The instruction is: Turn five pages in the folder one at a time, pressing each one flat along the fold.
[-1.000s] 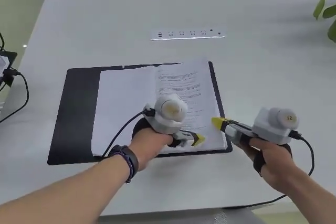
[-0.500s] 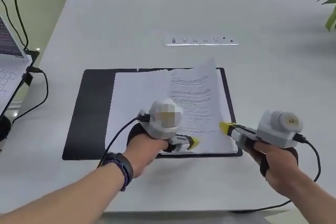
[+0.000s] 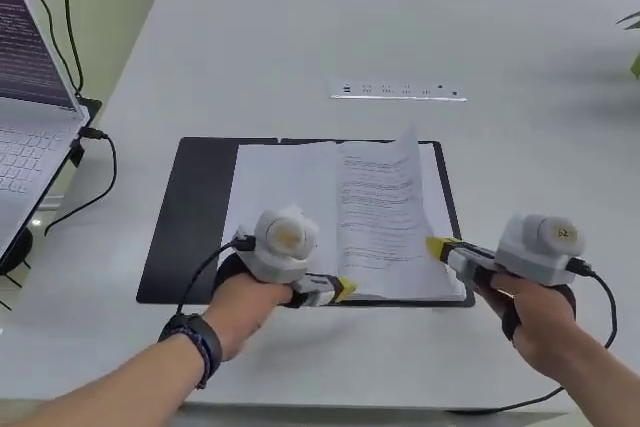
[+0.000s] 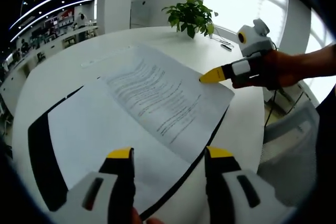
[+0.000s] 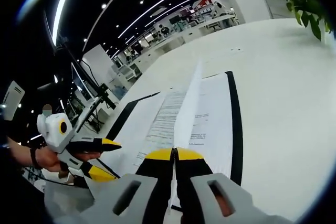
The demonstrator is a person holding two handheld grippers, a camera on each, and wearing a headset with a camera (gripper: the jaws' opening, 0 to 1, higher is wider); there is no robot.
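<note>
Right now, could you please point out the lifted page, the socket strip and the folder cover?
lifted page (image 3: 380, 212), head view, printed middle.
socket strip (image 3: 400, 91), head view, its centre.
folder cover (image 3: 187, 222), head view, bare black left flap.

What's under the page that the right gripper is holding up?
Under the lifted page, pinched in the right gripper, the right gripper view shows another printed page lying flat on the black folder. Its part nearest the fold is hidden by the lifted page.
</note>
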